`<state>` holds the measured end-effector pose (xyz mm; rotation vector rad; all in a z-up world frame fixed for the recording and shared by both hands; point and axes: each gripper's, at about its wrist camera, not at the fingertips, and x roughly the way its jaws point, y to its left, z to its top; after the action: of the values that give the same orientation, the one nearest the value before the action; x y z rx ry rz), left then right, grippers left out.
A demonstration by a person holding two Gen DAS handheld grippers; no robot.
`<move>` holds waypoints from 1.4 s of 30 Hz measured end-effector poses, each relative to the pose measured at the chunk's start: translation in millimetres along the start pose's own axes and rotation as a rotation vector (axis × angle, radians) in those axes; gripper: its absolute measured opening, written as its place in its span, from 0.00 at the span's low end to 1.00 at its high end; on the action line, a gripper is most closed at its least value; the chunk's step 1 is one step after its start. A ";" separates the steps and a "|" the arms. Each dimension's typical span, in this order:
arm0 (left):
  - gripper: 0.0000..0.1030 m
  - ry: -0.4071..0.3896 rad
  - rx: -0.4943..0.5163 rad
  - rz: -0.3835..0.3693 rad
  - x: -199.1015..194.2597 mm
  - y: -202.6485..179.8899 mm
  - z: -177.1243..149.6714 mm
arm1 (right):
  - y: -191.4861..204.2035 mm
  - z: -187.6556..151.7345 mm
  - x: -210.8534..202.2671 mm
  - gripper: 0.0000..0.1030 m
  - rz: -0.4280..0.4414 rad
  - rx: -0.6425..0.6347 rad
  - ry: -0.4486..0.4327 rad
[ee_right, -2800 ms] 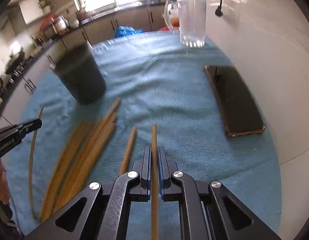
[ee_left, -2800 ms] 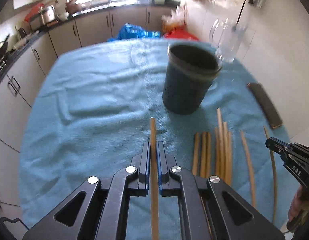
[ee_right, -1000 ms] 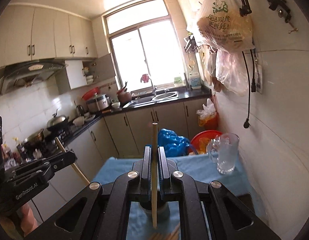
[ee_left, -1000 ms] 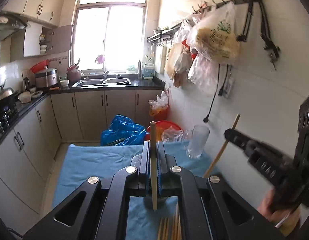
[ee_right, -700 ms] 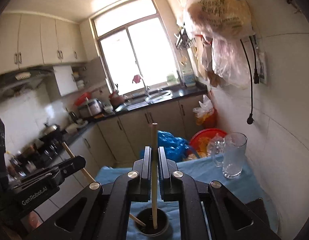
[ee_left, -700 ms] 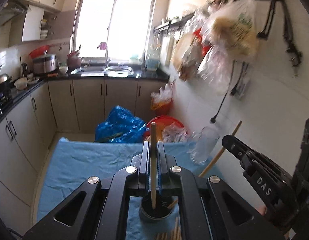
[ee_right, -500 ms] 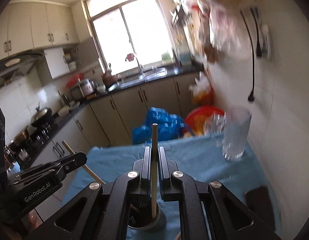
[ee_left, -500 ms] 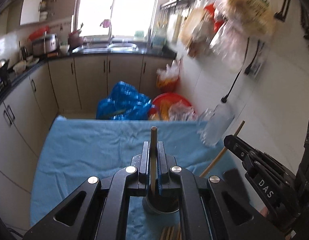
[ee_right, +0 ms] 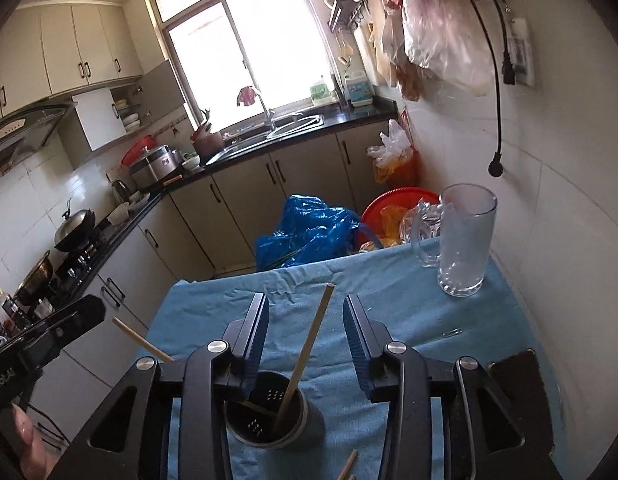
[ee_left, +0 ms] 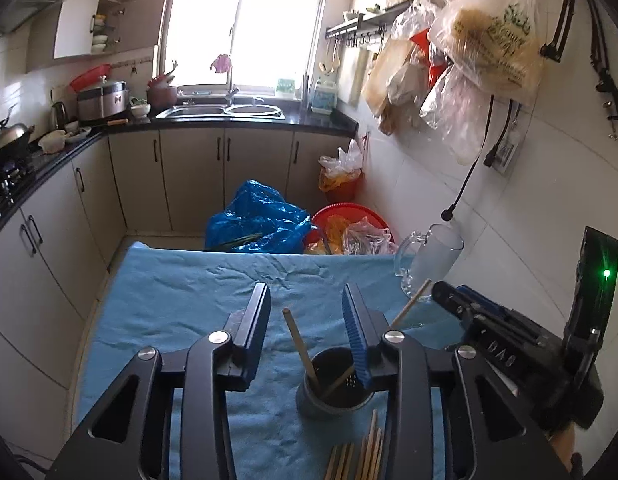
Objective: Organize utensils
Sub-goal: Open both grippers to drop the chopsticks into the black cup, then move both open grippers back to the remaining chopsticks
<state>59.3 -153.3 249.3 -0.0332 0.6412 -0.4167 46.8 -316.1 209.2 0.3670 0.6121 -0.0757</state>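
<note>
A blue towel [ee_left: 181, 280] covers the surface in a narrow kitchen, with beige cabinets, a sink [ee_left: 221, 110] under a bright window and plastic bags hung on the tiled wall. Both the left hand-held gripper [ee_left: 305, 312] and the right hand-held gripper [ee_right: 305, 320] are spread wide, released. Two chopsticks [ee_right: 305, 360] lean inside the dark utensil holder [ee_right: 269, 412]; more chopsticks [ee_left: 361, 456] lie just beside it. A glass mug [ee_right: 465, 240] stands near the wall.

We saw two wooden chopsticks [ee_left: 300, 349] leaning apart inside the dark perforated holder [ee_left: 333, 385], tips toward eleven and one o'clock; more chopsticks [ee_left: 359, 456] lay flat at its six o'clock.
</note>
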 end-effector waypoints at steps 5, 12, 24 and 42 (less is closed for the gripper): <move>0.44 -0.052 0.005 0.018 -50.8 8.5 -12.8 | -0.4 -6.3 -45.8 0.57 -0.005 -0.023 -0.028; 0.59 -0.053 0.004 0.045 -101.2 25.5 -61.5 | -9.9 -43.4 -93.3 0.68 -0.041 -0.088 0.037; 0.60 0.266 -0.035 -0.009 -45.2 38.4 -200.8 | -64.8 -207.4 -103.9 0.68 -0.131 -0.085 0.310; 0.60 0.078 0.074 -0.044 -62.3 -29.4 -203.5 | -113.5 -266.7 -224.0 0.68 -0.305 0.153 0.163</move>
<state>-116.0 -136.4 126.2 0.0396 0.7019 -0.4861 -302.4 -334.9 100.5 0.4277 0.8236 -0.3896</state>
